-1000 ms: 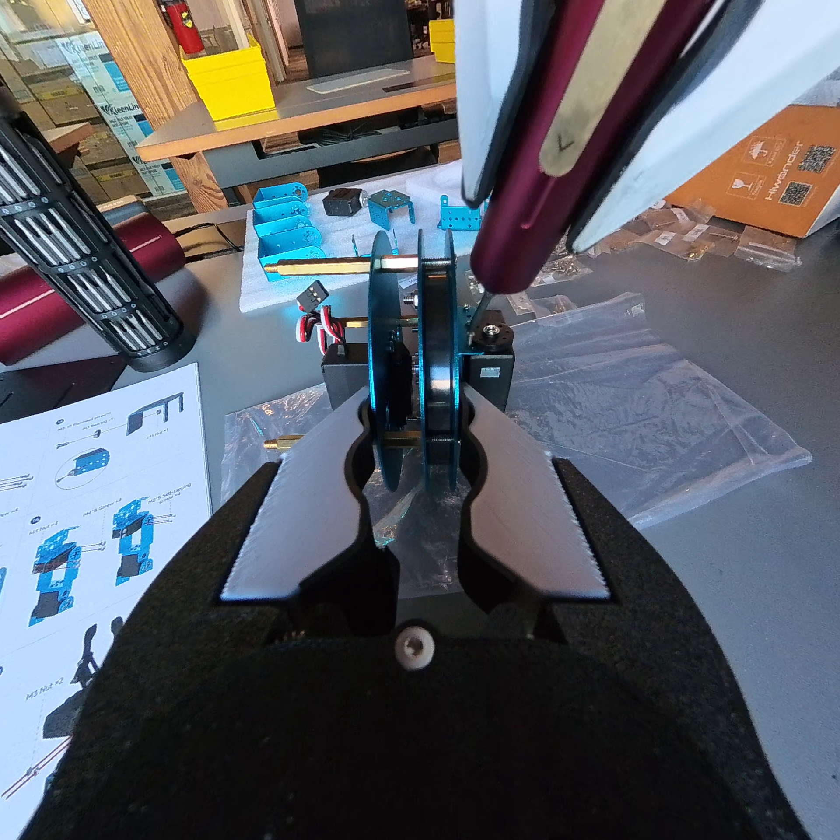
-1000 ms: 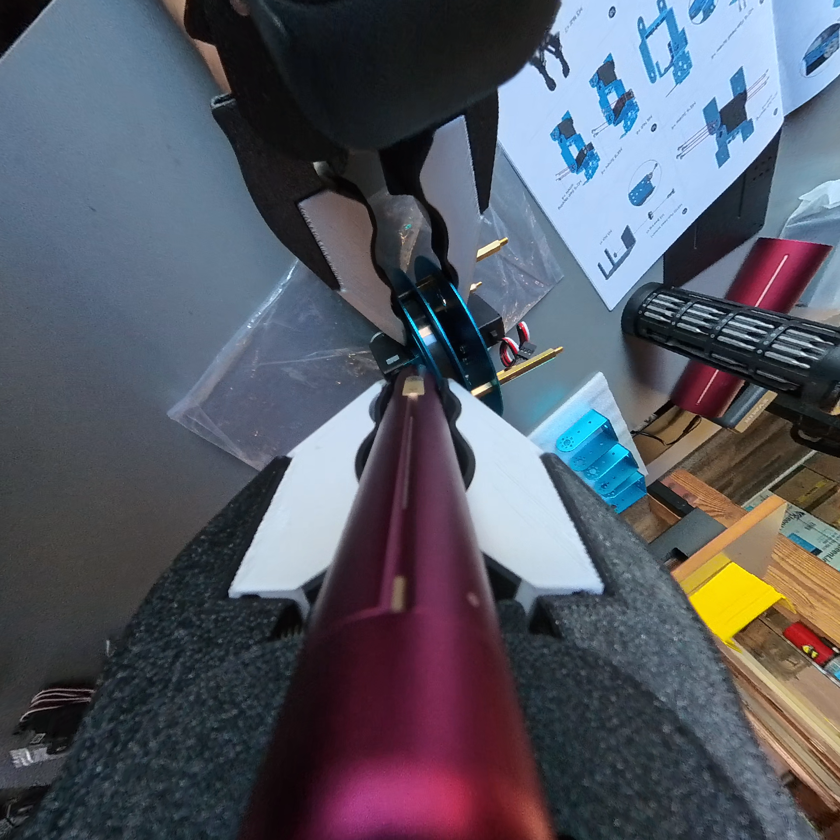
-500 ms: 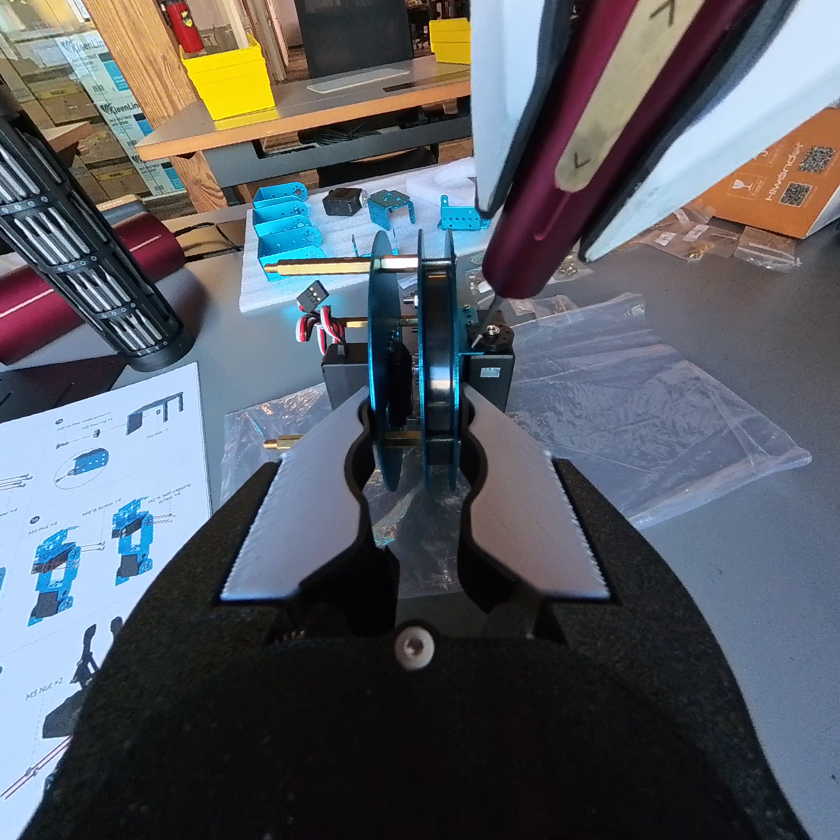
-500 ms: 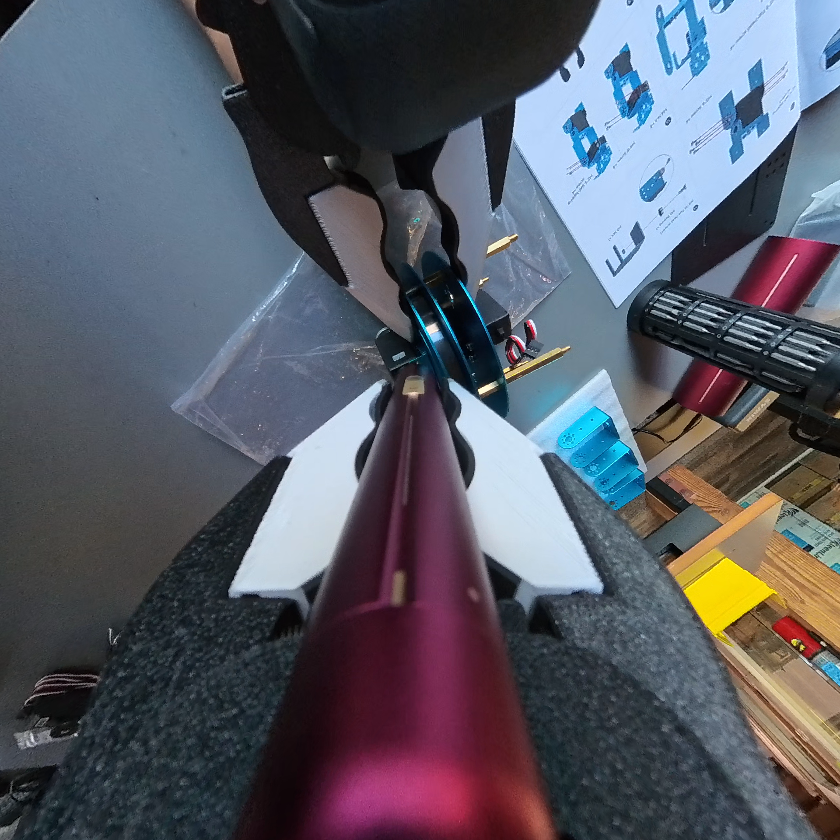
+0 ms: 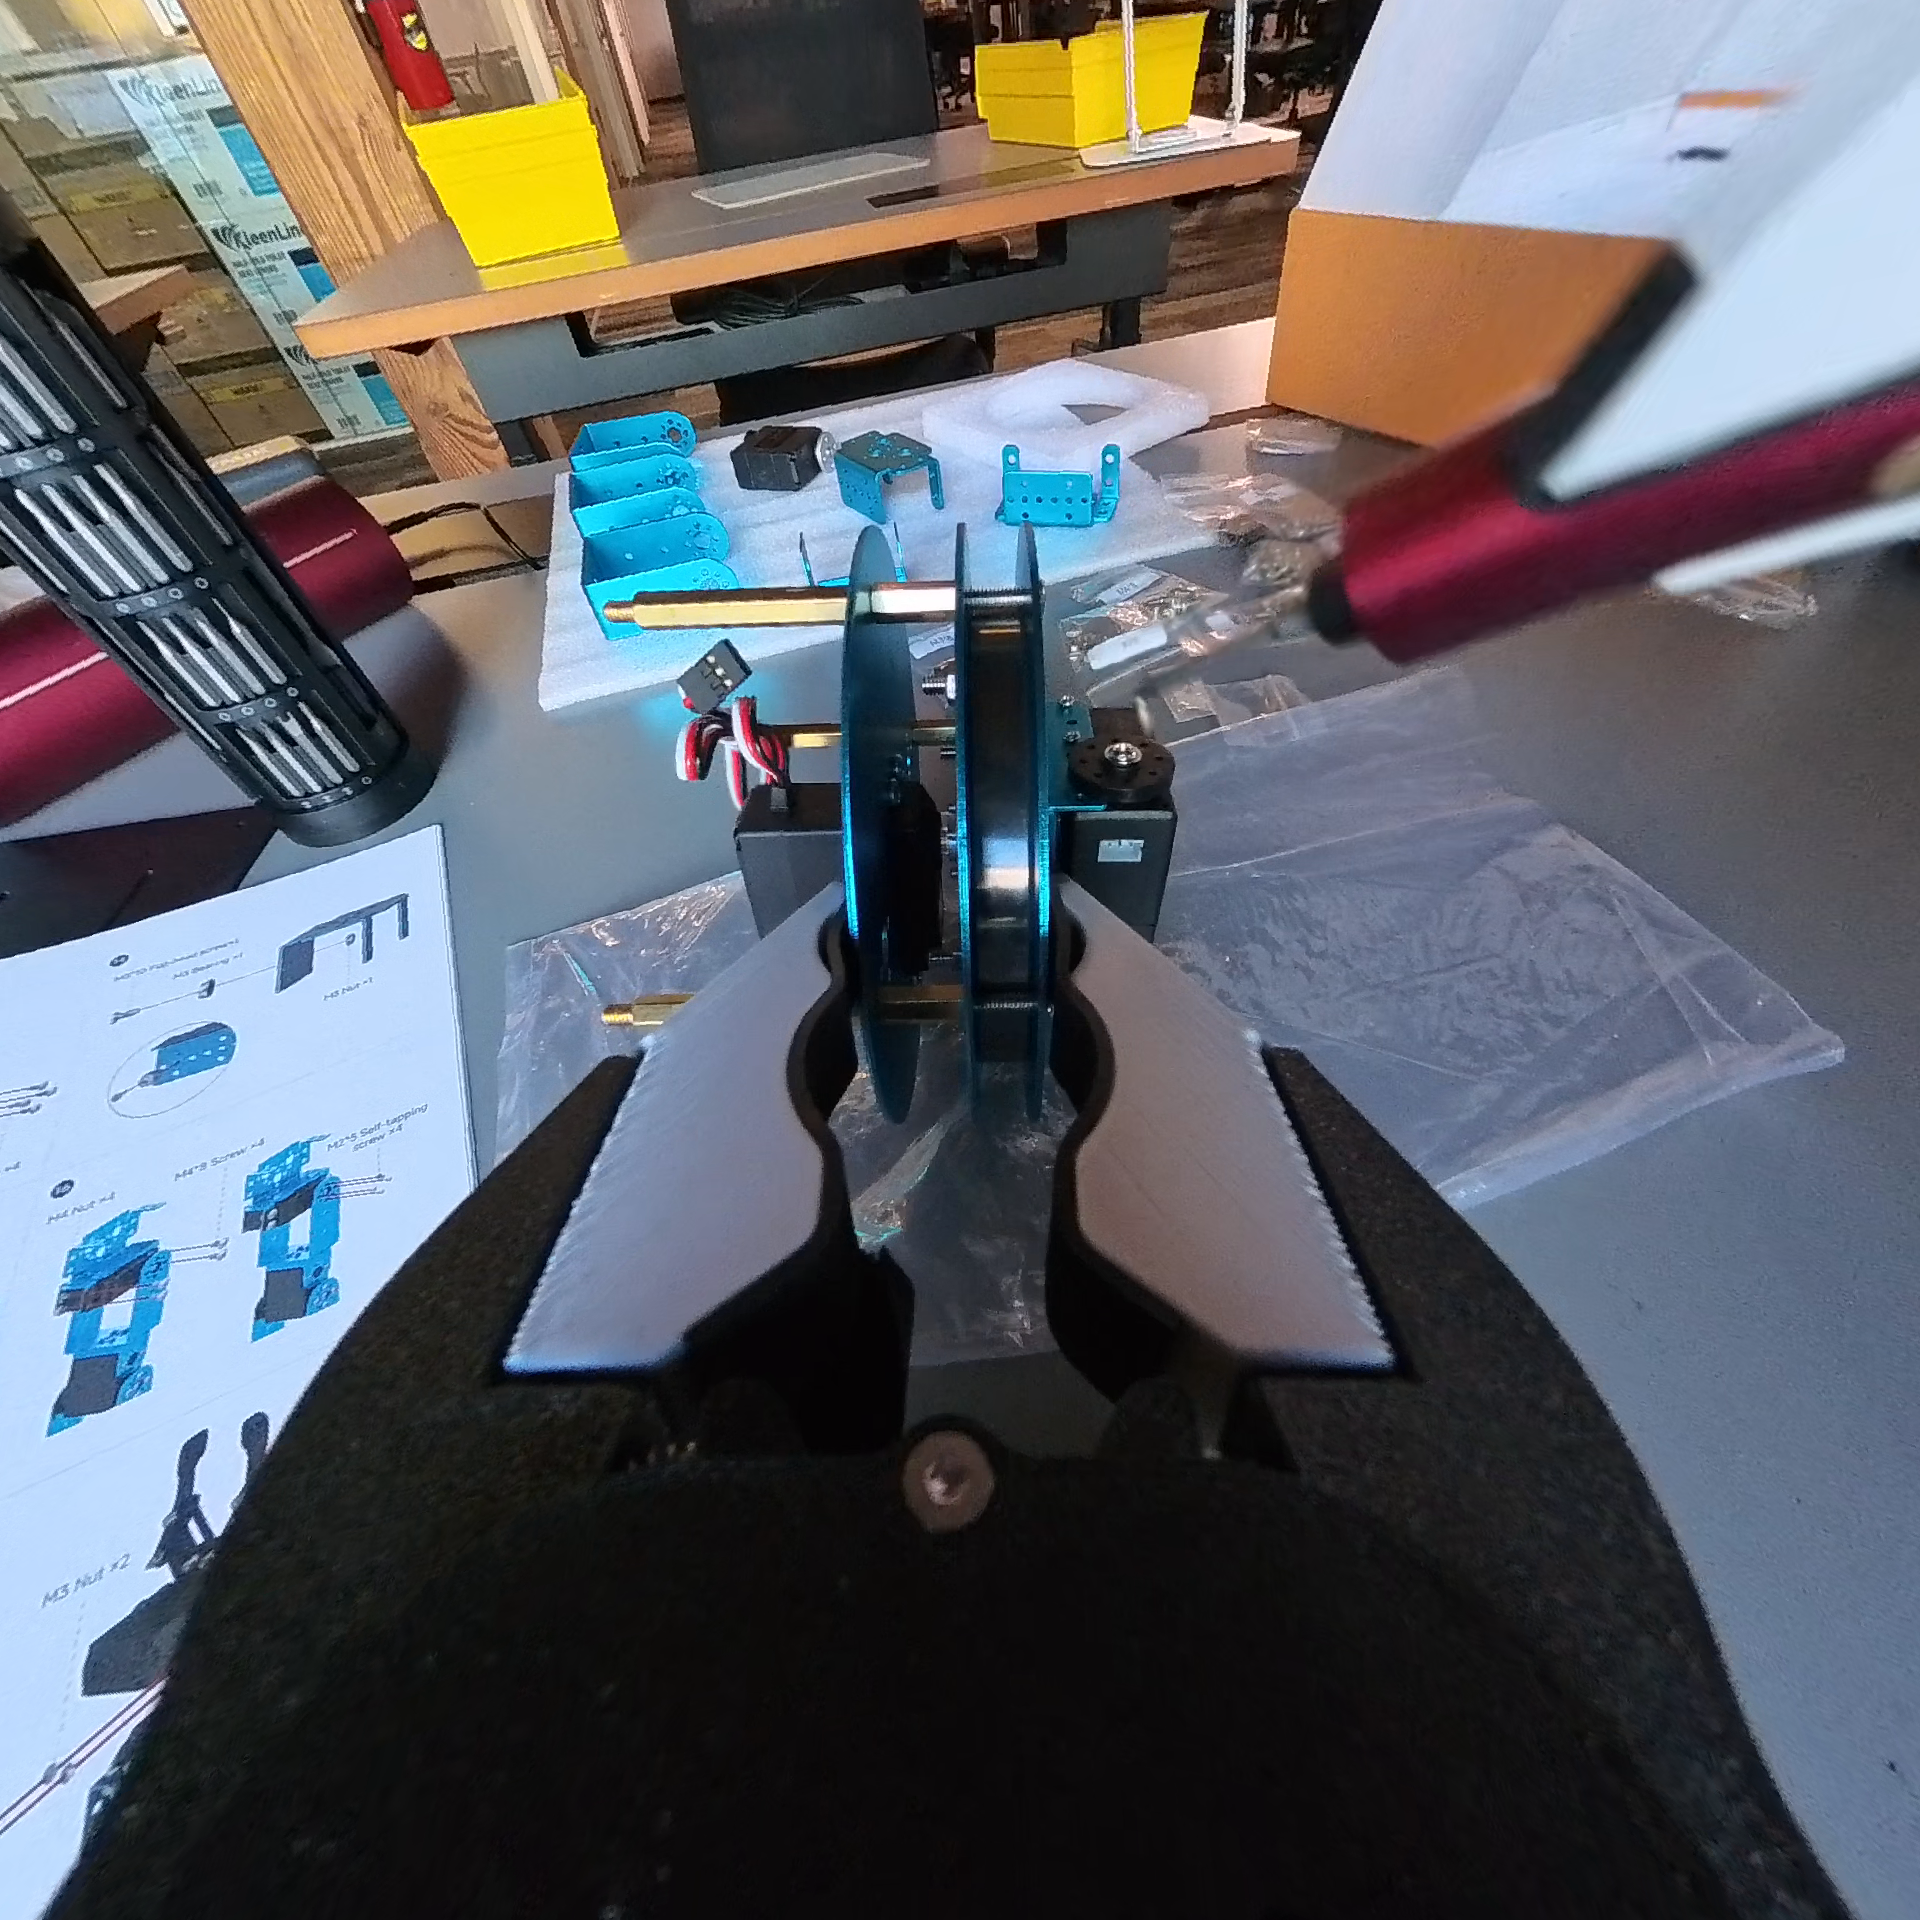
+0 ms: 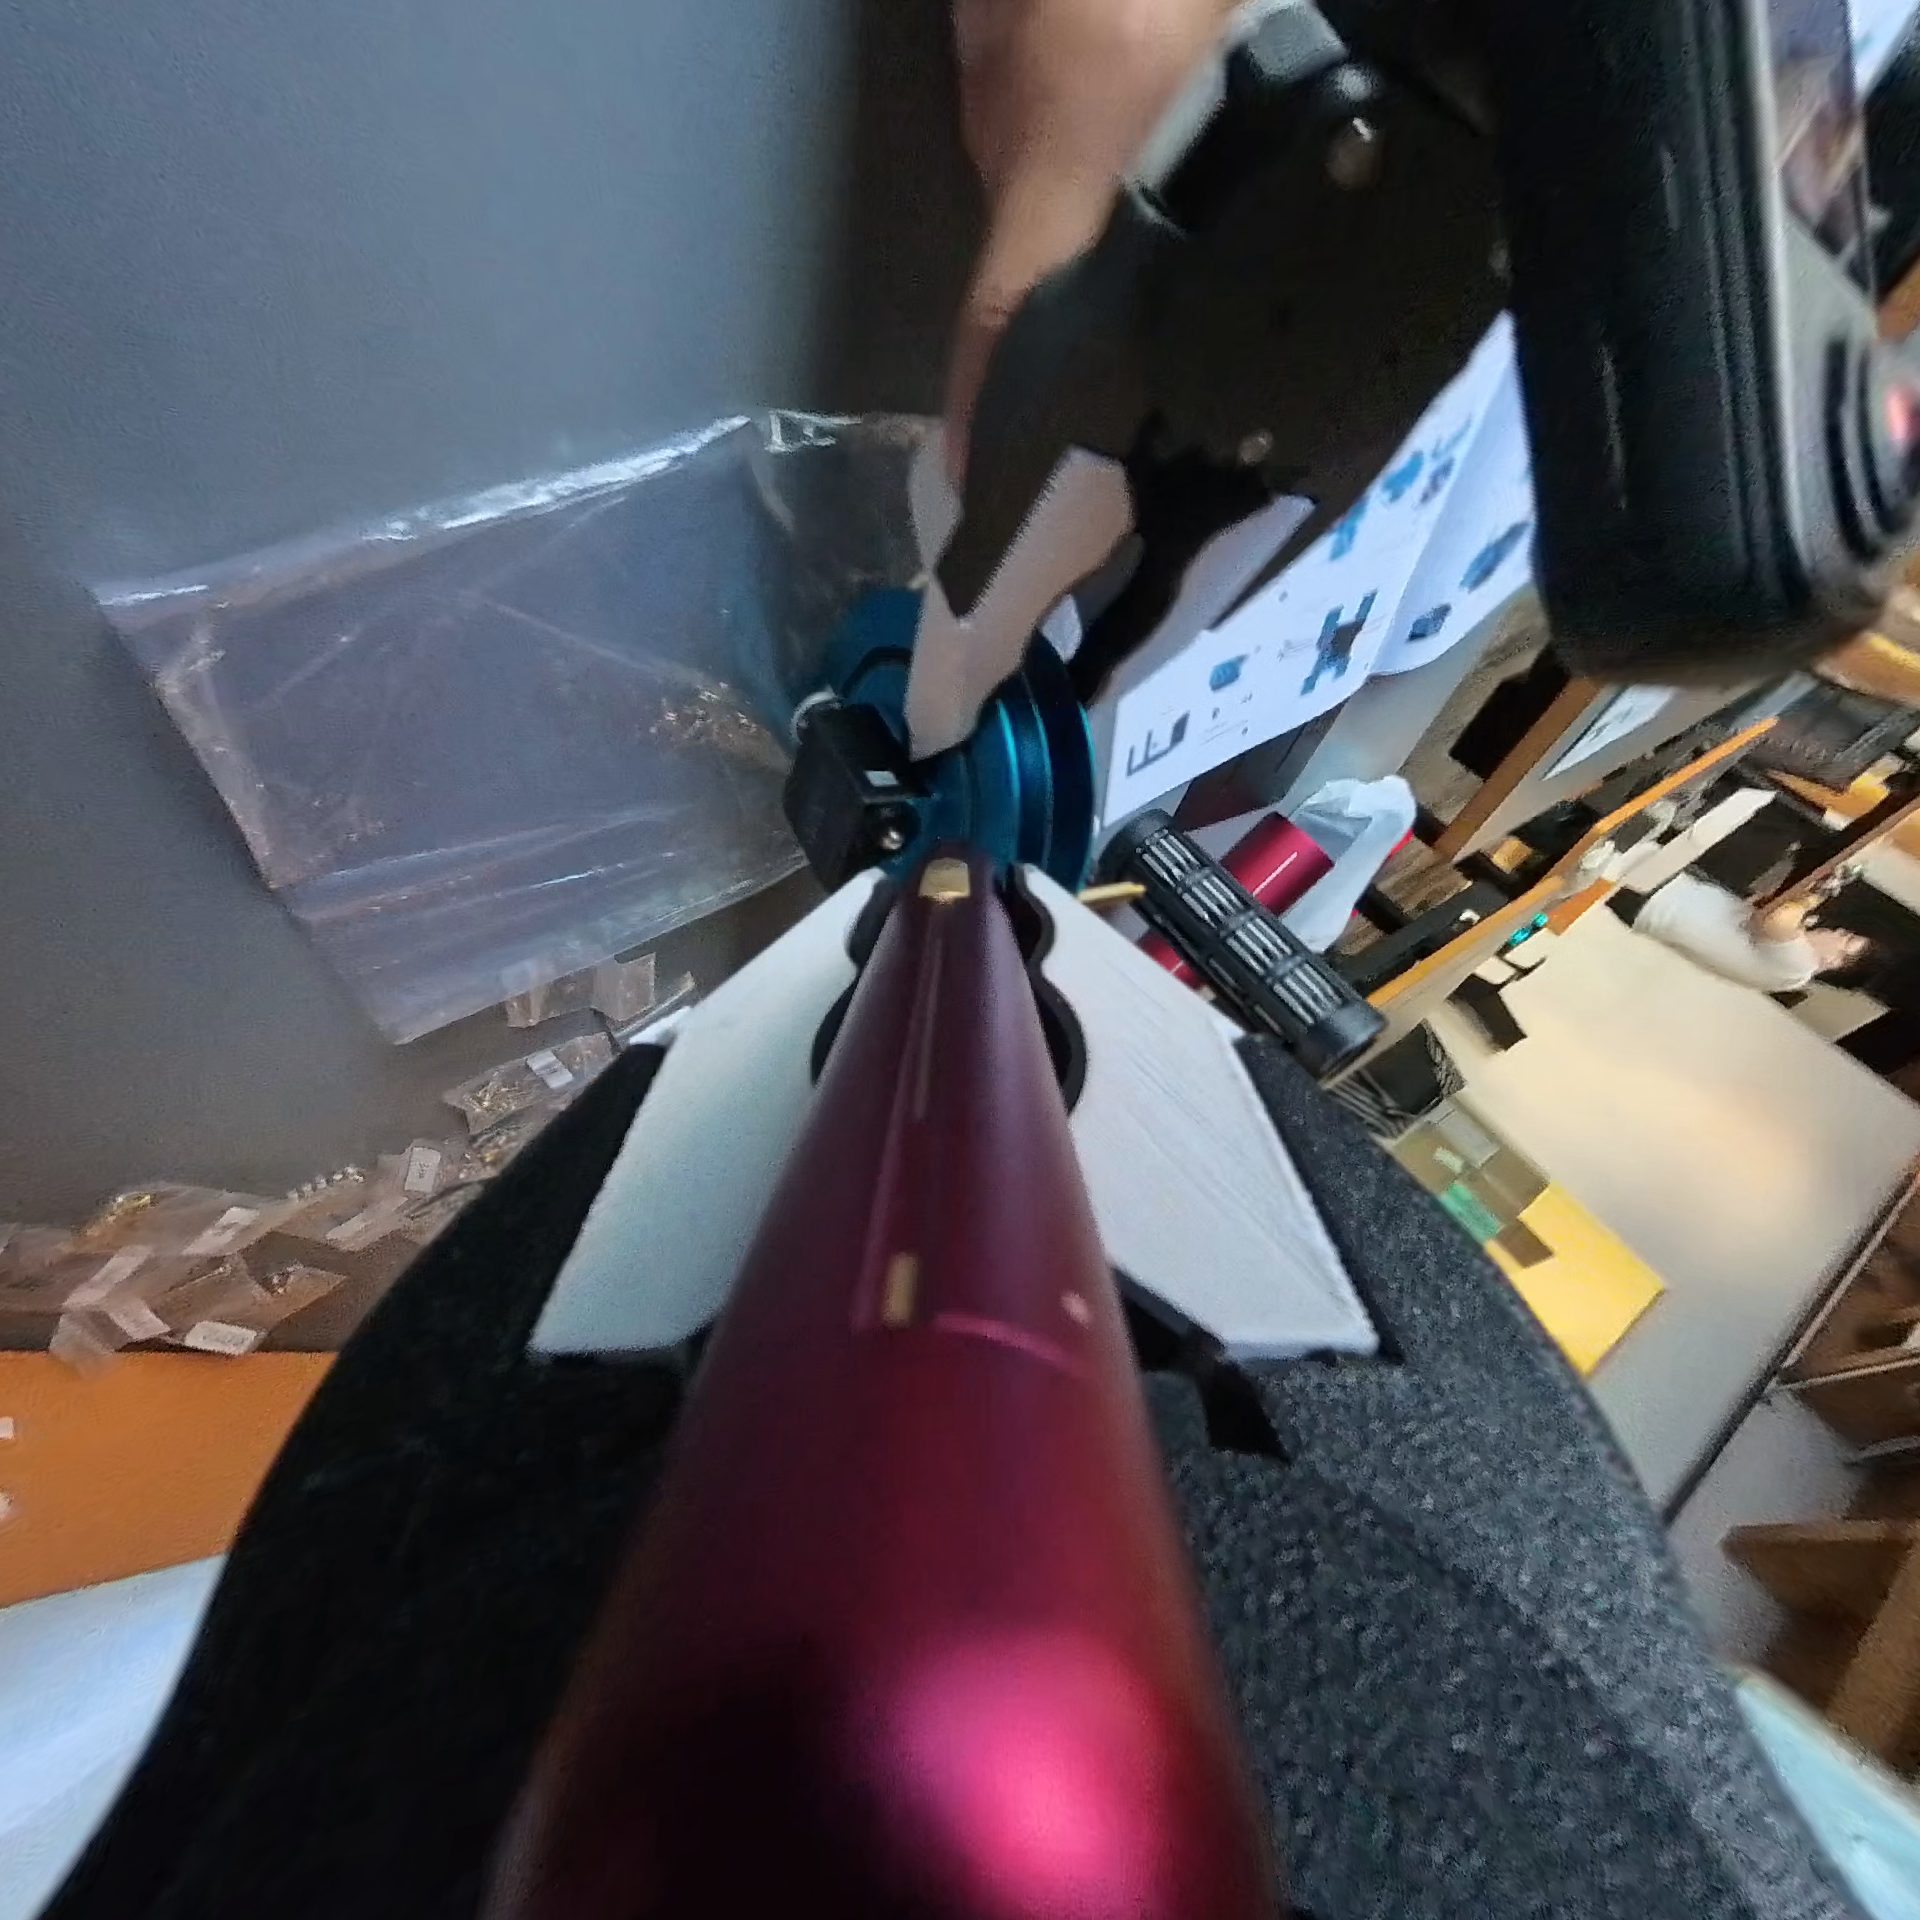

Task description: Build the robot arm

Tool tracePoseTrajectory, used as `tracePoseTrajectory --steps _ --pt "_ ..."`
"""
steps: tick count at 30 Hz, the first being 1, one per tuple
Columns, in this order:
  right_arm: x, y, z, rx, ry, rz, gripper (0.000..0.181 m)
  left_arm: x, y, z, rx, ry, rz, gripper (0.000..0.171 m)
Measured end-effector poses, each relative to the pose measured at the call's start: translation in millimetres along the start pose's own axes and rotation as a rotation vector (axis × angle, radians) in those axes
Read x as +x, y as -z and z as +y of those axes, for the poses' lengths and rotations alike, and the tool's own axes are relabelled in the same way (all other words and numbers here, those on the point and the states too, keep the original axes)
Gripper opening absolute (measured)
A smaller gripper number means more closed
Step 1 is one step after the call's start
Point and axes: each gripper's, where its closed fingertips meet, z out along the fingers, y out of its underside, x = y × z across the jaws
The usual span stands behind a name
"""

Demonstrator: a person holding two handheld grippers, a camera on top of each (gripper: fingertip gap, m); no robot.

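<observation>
My left gripper (image 5: 951,920) is shut on a blue double-disc assembly (image 5: 997,831) with brass standoffs and a black servo (image 5: 1117,831), and holds it upright over a clear plastic bag. My right gripper (image 6: 951,883) is shut on a maroon screwdriver (image 6: 935,1247). In the left wrist view the screwdriver (image 5: 1558,551) lies nearly level at the upper right, with its blurred tip up and to the right of the servo horn (image 5: 1120,756) and clear of it. In the right wrist view the assembly (image 6: 1029,748) sits just beyond the screwdriver's end, gripped by the left gripper's fingers (image 6: 966,644).
An instruction sheet (image 5: 208,1143) lies at the left beside a black cylindrical bit holder (image 5: 177,623). White foam carries blue brackets (image 5: 644,520). Small bags of screws (image 5: 1195,613), the clear bag (image 5: 1455,987) and a cardboard box (image 5: 1434,312) are on the right. Yellow bins (image 5: 509,177) stand behind. About 10 cm separates my left fingertips from my right.
The right gripper has lifted the screwdriver off the servo's horn screw and swung it away to the right, from steep to nearly level. The left gripper and the assembly have not moved.
</observation>
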Motion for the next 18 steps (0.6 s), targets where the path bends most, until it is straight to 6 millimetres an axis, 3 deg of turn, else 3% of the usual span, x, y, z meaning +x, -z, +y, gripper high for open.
tracePoseTrajectory --steps 6,12,18 --pt "-8 -5 -7 -0.099 0.161 0.105 0.021 0 0 0 0.000 0.003 0.000 0.032" --pt "-12 -17 0 -0.133 0.142 0.147 0.021 0 0 0 0.000 0.001 0.001 0.032" --pt "-12 -16 -10 -0.077 0.098 0.152 0.021 0 0 0 0.000 0.003 0.002 0.032"
